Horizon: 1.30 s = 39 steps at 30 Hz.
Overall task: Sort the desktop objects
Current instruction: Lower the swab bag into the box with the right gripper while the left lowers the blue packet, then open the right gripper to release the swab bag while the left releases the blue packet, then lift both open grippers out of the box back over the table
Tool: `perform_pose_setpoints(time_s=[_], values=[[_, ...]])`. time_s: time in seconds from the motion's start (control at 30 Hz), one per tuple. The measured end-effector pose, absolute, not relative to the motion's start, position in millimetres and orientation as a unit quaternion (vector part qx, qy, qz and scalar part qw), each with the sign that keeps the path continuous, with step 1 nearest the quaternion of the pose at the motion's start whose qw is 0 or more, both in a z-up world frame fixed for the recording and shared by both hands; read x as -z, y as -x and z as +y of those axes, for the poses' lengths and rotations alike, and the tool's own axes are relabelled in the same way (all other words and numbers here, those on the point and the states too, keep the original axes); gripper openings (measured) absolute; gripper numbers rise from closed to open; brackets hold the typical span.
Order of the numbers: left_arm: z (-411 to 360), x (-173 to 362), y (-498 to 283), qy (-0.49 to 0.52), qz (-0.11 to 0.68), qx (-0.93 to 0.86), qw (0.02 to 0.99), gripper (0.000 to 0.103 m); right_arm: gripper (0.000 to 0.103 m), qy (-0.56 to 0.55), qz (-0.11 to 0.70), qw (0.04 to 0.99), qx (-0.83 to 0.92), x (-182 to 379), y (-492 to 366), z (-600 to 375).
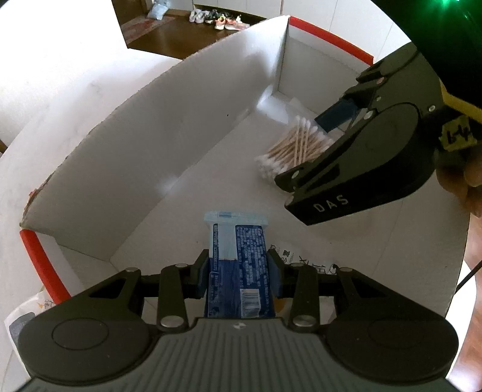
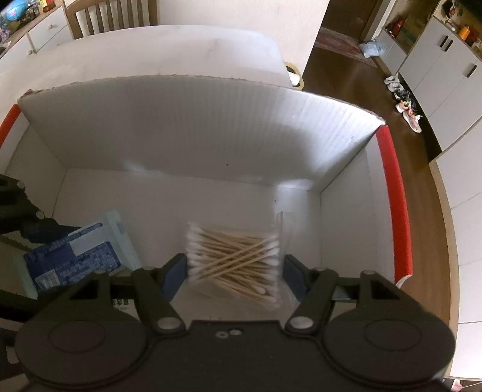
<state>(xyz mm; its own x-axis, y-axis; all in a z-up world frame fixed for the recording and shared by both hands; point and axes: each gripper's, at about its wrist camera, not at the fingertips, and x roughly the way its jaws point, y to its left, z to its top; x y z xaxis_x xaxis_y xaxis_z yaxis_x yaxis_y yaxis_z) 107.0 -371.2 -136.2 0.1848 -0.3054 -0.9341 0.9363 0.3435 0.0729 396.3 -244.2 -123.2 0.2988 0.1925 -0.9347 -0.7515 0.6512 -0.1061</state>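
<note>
a white cardboard box [image 2: 192,126] with red-edged rims is set on a pale table [image 2: 156,51], beyond which a dark wood floor [image 2: 340,60], white cabinets [image 2: 446,72], a chair back [image 2: 111,15] and shoes [image 2: 406,105] are seen. the left gripper [image 1: 239,273] is clamped on a blue-and-white packet [image 1: 238,256] held over the box interior, while a clear bag of cotton swabs [image 2: 235,259] is gripped between the pads of the right gripper [image 2: 235,273] near the box floor. the cabinets and chair are shown only in the right wrist view; a hand [image 1: 470,181] behind the right gripper is shown only in the left wrist view.
</note>
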Motion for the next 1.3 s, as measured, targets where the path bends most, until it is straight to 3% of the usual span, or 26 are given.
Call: perform_pose_setpoints(time_s=[0.27, 0.4, 0.53, 0.7, 1.3], values=[[-374.8, 138.3, -109.1, -0.348, 0.459, 0.450, 0.683, 0.039, 0.072, 0.270, 0.507, 0.755, -0.316, 119.5, -397.8, -249.2], [-374.0, 137.8, -108.4, -0.346, 0.457, 0.448, 0.686, 0.053, 0.073, 0.264, 0.504, 0.757, -0.321, 114.1, -395.3, -252.3], [-372.6, 133.1, -103.8, -0.348, 0.449, 0.451, 0.688, 0.057, 0.075, 0.260, 0.496, 0.761, -0.326, 106.2, -400.4, -256.4], [-367.6, 124.1, -98.4, -0.344, 0.441, 0.458, 0.691, 0.058, 0.079, 0.246, 0.488, 0.768, -0.334, 92.3, -397.6, -263.1], [-326.1, 81.4, -83.3, -0.285, 0.408, 0.473, 0.727, 0.059, 0.080, 0.229, 0.464, 0.780, -0.353, 53.8, -366.1, -285.5]])
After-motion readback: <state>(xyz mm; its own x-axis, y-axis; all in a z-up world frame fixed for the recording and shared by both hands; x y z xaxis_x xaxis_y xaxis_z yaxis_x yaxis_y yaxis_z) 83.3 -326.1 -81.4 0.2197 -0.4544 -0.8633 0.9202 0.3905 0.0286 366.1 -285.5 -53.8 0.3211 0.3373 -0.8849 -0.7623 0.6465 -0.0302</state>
